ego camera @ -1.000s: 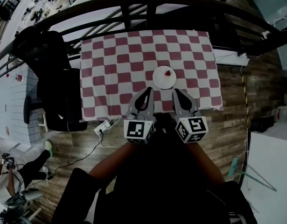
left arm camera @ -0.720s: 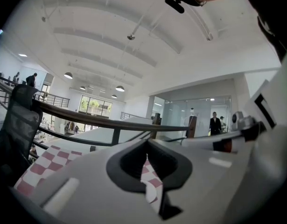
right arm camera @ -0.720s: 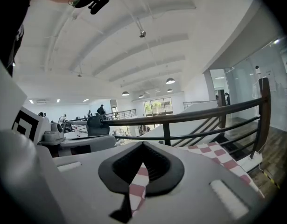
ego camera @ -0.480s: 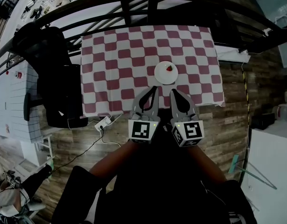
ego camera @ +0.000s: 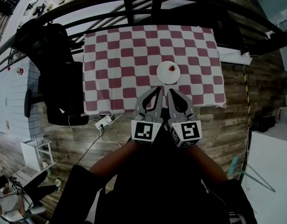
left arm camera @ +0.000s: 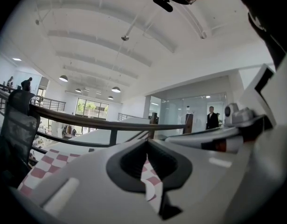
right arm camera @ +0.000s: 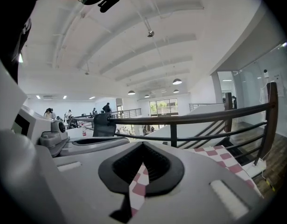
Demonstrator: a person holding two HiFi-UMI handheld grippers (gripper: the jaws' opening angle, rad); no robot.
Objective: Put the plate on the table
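Observation:
A small white plate (ego camera: 167, 73) with a small red thing (ego camera: 171, 68) on it rests on the red-and-white checked tablecloth (ego camera: 120, 69), near the table's front edge, right of the middle. My left gripper (ego camera: 157, 89) and right gripper (ego camera: 170, 92) hang side by side just short of the plate, over the cloth's front edge, not touching it. Both are shut with nothing between the jaws. In the left gripper view the gripper (left arm camera: 147, 143) shows closed jaws with only a sliver of checked cloth (left arm camera: 152, 178) through the slit. The right gripper view shows the right gripper (right arm camera: 143, 144) the same way.
A black chair with dark cloth (ego camera: 57, 78) stands at the table's left. A black railing (ego camera: 152, 1) curves behind the table. A white power strip (ego camera: 104, 123) and cable lie on the wooden floor by the front left corner. A white surface (ego camera: 269, 171) sits at lower right.
The two grippers have drawn closer together, their tips now almost meeting just below the plate. The plate has stayed on the cloth.

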